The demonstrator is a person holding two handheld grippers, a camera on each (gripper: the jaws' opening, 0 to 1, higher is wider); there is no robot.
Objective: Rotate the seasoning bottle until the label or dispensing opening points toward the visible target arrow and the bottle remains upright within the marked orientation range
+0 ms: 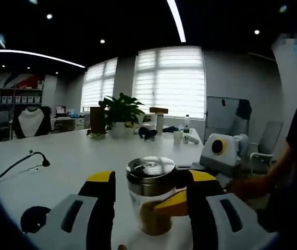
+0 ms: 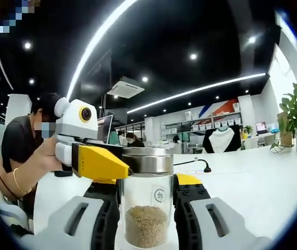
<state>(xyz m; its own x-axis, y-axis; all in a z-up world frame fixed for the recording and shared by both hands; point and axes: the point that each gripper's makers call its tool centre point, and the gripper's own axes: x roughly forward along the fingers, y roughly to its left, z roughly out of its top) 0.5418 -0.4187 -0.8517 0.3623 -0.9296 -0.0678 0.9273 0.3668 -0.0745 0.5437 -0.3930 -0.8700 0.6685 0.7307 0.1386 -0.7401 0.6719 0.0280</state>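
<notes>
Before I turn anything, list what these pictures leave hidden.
- Target arrow and range marks: none visible in either view.
- Seasoning bottle base: right gripper view, cut off by the bottom edge.
- Bottle label: right gripper view, only a small emblem, too small to read.
- Bottle's lower body: left gripper view, partly covered by a yellow jaw.

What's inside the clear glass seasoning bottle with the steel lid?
The clear glass seasoning bottle holds tan granular seasoning filling its lower part; above is empty. The shiny steel lid hides the dispensing opening.
</notes>
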